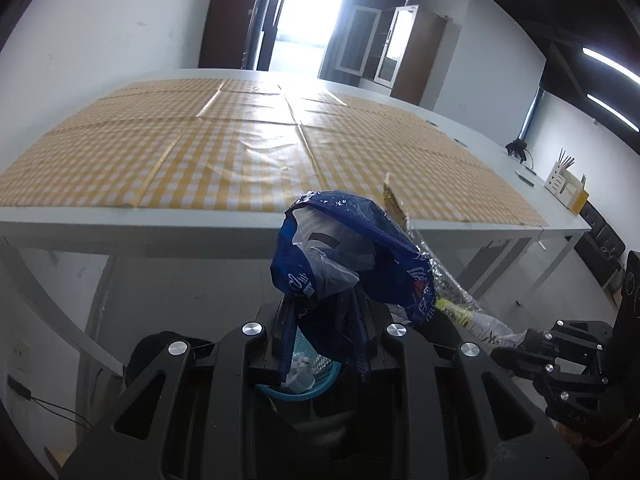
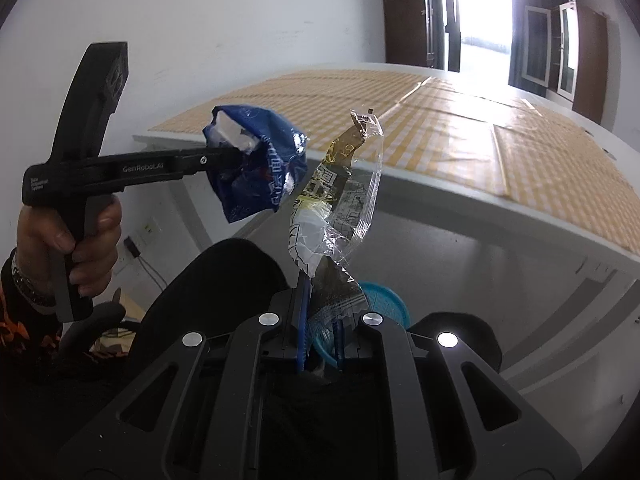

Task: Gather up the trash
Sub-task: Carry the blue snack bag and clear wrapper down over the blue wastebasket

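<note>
My left gripper (image 1: pixel 322 300) is shut on a crumpled blue snack bag (image 1: pixel 352 256), held up in front of the table edge. It also shows in the right wrist view (image 2: pixel 236 156) with the blue bag (image 2: pixel 256 164) at its tip. My right gripper (image 2: pixel 320 292) is shut on a clear and yellow printed wrapper (image 2: pixel 336 200) that stands up from the fingers. That wrapper also shows in the left wrist view (image 1: pixel 460 300), beside the right gripper (image 1: pixel 516 340). A blue mesh trash basket (image 1: pixel 316 368) with some trash in it sits below both grippers; it also shows in the right wrist view (image 2: pixel 384 300).
A white table (image 1: pixel 120 220) with a yellow checked cloth (image 1: pixel 240 136) stretches ahead. A black chair back (image 2: pixel 216 280) is below left of the right gripper. White cabinets (image 1: pixel 400 40) and a bright doorway are at the far end. A white box (image 1: pixel 566 188) stands at the table's right end.
</note>
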`<state>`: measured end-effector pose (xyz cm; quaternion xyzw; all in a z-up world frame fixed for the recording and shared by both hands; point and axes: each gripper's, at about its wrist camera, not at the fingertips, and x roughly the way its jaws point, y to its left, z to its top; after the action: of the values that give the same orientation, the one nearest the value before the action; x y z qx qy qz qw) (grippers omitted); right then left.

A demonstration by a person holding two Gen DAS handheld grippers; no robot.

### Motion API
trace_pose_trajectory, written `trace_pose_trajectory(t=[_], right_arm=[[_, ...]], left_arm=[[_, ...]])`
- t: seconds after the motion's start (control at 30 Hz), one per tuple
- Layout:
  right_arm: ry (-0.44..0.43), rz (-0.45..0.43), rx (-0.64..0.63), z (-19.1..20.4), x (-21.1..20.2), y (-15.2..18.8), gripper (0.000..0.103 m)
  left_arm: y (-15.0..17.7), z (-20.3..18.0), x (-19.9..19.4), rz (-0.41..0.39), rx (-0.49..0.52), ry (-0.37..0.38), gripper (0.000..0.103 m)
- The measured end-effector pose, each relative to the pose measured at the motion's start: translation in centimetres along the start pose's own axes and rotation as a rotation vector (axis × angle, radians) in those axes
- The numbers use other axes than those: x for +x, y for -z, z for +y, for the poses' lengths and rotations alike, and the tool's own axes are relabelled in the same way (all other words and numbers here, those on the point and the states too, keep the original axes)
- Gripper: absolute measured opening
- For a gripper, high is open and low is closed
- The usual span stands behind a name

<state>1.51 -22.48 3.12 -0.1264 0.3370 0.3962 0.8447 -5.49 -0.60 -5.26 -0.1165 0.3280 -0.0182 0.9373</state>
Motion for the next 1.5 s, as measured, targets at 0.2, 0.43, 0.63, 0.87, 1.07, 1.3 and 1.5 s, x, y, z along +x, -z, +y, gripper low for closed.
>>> trace_pose_trajectory(t=[0.2, 0.43, 0.63, 0.87, 1.07, 1.3, 1.5], right_arm=[[-0.039, 0.1, -0.012, 1.9, 2.3, 3.1, 0.009], [-0.051, 0.201, 0.037, -0.2, 7.2, 4.1, 0.009], [-0.035, 0.295, 0.104, -2.3, 11.9, 5.6, 0.009], [-0.019, 0.404, 0.167, -4.1, 17.7, 6.9, 0.009], [-0.011, 0.494, 0.219, -6.0, 23.0, 7.2, 0.009], [0.002, 0.583, 0.26, -7.5, 28.4, 7.2, 0.009], [0.014, 0.7, 0.318, -8.6, 33.4, 7.2, 0.009]], left_arm=[[2.5, 0.4, 1.6, 0.062, 0.016, -0.018, 0.023], [4.4, 2.4, 5.8, 0.155, -0.021, -0.021, 0.023], [5.9, 3.9, 10.6, 0.24, -0.056, -0.034, 0.023], [6.6, 6.1, 16.1, 0.327, -0.131, -0.052, 0.023], [7.4, 7.5, 20.5, 0.379, -0.16, -0.077, 0.023], [7.7, 10.1, 24.7, 0.418, -0.245, -0.108, 0.023], [8.4, 11.4, 28.2, 0.462, -0.278, -0.129, 0.023]])
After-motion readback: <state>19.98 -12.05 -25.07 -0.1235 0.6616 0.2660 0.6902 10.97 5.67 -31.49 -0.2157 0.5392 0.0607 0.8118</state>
